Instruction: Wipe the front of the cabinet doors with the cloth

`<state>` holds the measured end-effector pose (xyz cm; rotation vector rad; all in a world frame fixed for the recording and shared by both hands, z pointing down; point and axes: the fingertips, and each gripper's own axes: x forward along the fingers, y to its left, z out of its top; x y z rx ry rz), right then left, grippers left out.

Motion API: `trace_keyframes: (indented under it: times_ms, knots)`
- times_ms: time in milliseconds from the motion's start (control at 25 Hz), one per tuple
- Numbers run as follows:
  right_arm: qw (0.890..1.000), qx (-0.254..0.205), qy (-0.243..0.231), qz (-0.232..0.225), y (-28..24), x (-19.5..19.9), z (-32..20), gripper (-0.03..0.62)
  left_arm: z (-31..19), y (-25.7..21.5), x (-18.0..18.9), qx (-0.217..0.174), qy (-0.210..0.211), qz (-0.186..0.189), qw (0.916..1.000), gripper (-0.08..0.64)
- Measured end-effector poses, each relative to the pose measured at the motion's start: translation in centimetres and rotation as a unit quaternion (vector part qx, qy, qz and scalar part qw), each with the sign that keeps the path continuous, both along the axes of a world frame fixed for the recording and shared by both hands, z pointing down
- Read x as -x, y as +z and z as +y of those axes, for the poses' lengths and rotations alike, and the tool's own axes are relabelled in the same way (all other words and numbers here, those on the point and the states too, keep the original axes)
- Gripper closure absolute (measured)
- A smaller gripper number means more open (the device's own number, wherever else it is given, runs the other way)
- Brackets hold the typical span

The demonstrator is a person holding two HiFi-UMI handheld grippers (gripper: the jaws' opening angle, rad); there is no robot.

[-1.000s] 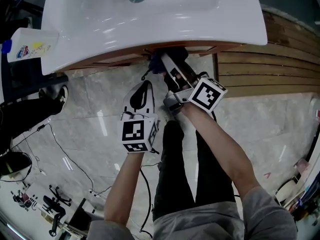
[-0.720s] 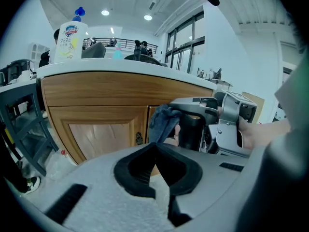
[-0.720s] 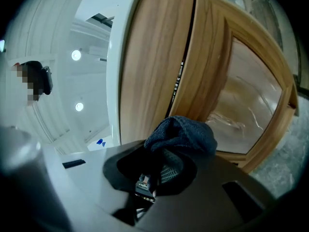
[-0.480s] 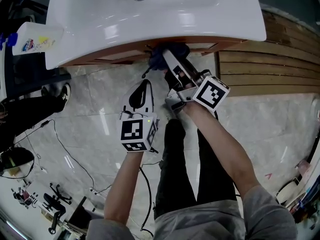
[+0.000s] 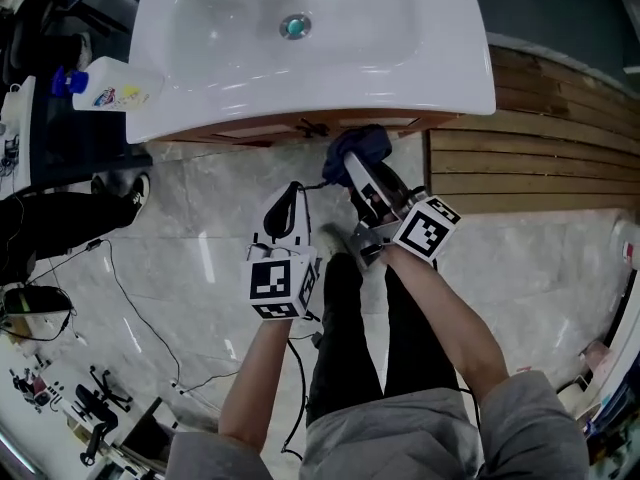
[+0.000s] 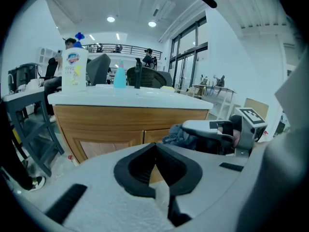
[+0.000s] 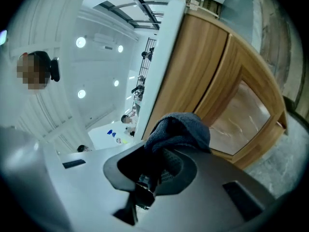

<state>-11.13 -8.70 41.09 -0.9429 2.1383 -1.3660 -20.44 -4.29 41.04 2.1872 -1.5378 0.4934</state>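
A dark blue cloth (image 5: 360,145) (image 7: 179,130) is bunched in my right gripper (image 5: 363,164), which is shut on it. The cloth hangs a short way off the wooden cabinet doors (image 5: 330,126) (image 7: 227,76) under the white basin (image 5: 300,38); I cannot tell if it touches them. The left gripper view shows the same cloth (image 6: 179,135) in front of the doors (image 6: 111,129). My left gripper (image 5: 284,205) (image 6: 155,154) is shut and holds nothing, lower and to the left, pointing at the cabinet.
A detergent bottle (image 5: 110,92) (image 6: 74,67) stands on the basin's left corner. Wooden slats (image 5: 550,138) lie on the floor to the right. A dark table (image 5: 60,128) and a seated person's legs (image 5: 60,218) are at the left. Cables (image 5: 130,308) trail over the marble floor.
My right gripper with the cloth has drawn back a little from under the basin's edge. The head view has shifted, showing more of the basin. The left gripper stays shut.
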Motion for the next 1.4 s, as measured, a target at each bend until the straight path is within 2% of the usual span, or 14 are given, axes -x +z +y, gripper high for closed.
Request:
trace_keyframes:
  times_ms: [80,320,520,680,960,1400]
  knots:
    - [1.000,-0.009,-0.006,0.017,-1.3,-0.8,0.7,0.552,0.3,-1.9,-0.6,-0.013,-0.003,-0.006,0.9999,0.552]
    - [0.996,-0.048,-0.025,0.078,-6.8,-2.6,1.9,0.552,0.4,-7.7,-1.5,-0.036,-0.026,0.012,0.9989,0.552]
    - [0.984,-0.100,-0.036,0.144,-13.3,-3.3,2.2,0.552,-0.1,-13.9,-2.7,-0.065,-0.023,0.019,0.9974,0.552]
    - [0.972,-0.145,-0.042,0.178,-18.3,-3.5,3.0,0.552,0.0,-18.8,-3.3,-0.087,-0.030,0.029,0.9953,0.552]
    - [0.959,-0.200,-0.032,0.197,-25.8,-3.4,3.5,0.552,0.6,-25.1,-3.5,-0.120,-0.034,0.041,0.9914,0.552]
    - [0.926,-0.297,-0.024,0.232,-35.3,-3.1,4.9,0.552,1.3,-32.7,-4.8,-0.180,-0.012,0.046,0.9826,0.552]
